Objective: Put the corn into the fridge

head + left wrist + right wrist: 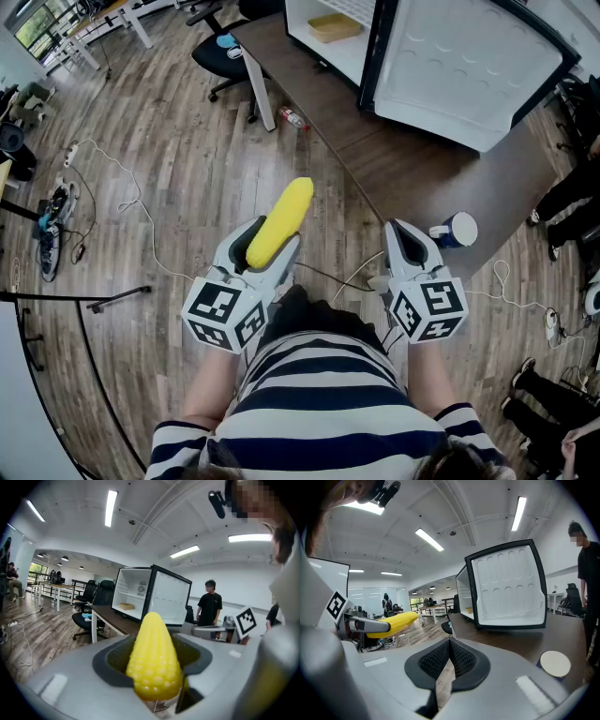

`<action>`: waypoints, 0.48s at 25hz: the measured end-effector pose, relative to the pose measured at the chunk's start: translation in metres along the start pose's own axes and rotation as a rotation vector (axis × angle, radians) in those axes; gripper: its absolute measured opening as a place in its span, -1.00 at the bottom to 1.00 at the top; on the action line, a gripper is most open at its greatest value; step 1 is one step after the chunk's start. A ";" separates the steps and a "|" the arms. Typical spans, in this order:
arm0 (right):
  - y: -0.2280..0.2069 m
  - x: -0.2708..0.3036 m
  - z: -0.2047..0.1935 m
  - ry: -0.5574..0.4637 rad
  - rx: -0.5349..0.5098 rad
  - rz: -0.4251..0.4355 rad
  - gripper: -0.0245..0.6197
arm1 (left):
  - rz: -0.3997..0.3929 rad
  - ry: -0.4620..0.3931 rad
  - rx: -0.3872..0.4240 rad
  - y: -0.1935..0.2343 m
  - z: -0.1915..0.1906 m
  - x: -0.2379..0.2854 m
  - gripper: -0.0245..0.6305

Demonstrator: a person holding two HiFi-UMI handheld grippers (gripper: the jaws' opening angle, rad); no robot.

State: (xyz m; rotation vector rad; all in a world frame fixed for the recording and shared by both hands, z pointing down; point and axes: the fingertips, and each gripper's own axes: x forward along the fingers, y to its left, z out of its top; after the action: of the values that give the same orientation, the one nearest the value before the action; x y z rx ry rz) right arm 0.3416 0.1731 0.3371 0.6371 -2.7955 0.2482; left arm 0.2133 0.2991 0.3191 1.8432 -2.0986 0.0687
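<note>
A yellow corn cob point(279, 223) sticks forward out of my left gripper point(272, 251), whose jaws are shut on its lower end. Seen along those jaws in the left gripper view, the corn point(153, 657) fills the middle, pointing toward the small white fridge point(132, 593). That fridge point(333, 33) stands on the dark table point(403, 159) ahead with its door point(469, 66) swung wide open. My right gripper point(405, 251) is shut with nothing in it, near the table's front edge; its pads point(440, 660) meet. The right gripper view shows the corn point(396, 622) off to the left.
A flat tan container point(335, 27) lies on a fridge shelf. A blue and white cup point(455, 230) stands on the table by my right gripper. A black office chair point(225, 52), a bottle point(292, 118) and cables point(122, 202) are on the wooden floor. People stand at the right.
</note>
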 end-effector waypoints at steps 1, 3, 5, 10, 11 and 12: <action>0.000 -0.001 0.000 -0.001 0.000 0.001 -0.93 | 0.000 0.001 0.000 -0.001 0.000 0.000 -0.93; 0.000 0.000 0.000 -0.001 -0.004 0.001 -0.93 | 0.000 0.003 -0.001 -0.001 -0.001 0.001 -0.93; -0.001 0.002 0.000 0.004 -0.013 0.001 -0.93 | 0.002 0.006 -0.002 0.000 0.000 0.003 -0.93; -0.002 0.011 -0.003 0.017 -0.011 0.010 -0.93 | 0.010 0.019 0.000 0.005 -0.001 0.007 -0.93; 0.000 0.012 -0.005 0.019 -0.012 0.012 -0.93 | 0.013 0.020 0.002 0.007 -0.002 0.006 -0.93; 0.001 0.014 -0.006 0.021 -0.013 0.014 -0.93 | 0.017 0.021 0.003 0.009 -0.002 0.005 -0.93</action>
State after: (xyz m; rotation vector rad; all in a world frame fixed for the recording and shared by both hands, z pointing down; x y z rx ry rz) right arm 0.3300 0.1700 0.3465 0.6090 -2.7801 0.2378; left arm 0.2047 0.2963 0.3241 1.8194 -2.1011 0.0948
